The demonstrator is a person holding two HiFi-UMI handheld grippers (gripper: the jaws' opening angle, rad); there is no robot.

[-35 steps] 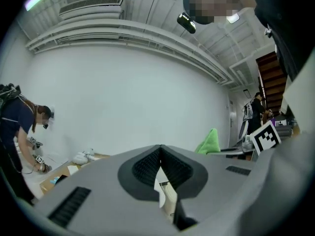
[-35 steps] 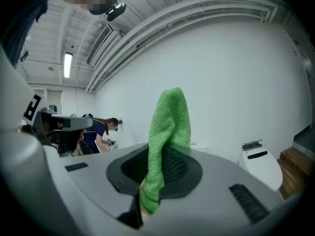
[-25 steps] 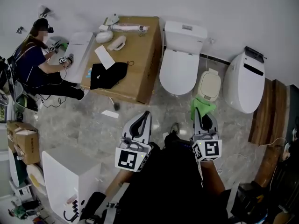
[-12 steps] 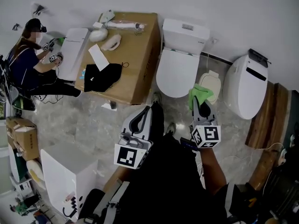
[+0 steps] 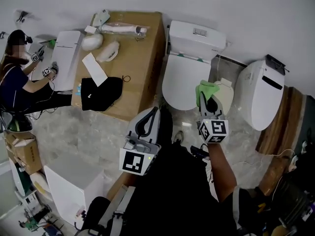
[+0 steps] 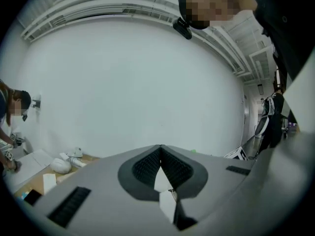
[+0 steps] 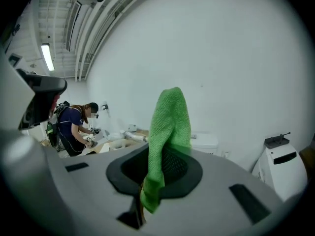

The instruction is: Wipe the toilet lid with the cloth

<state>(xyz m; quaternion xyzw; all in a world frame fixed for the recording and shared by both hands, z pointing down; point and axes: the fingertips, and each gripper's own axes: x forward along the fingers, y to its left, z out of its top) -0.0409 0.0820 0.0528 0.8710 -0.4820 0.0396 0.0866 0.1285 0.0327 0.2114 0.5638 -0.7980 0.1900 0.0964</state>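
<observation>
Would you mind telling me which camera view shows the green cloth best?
The right gripper view: the green cloth fills its centre, pinched by the right gripper. The head view shows only a small green patch at that gripper's tip; the left gripper view shows practically nothing of it.

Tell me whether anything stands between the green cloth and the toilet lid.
Nothing visible does. The right gripper holds the green cloth just right of the closed toilet lid, with only open space between them.
</observation>
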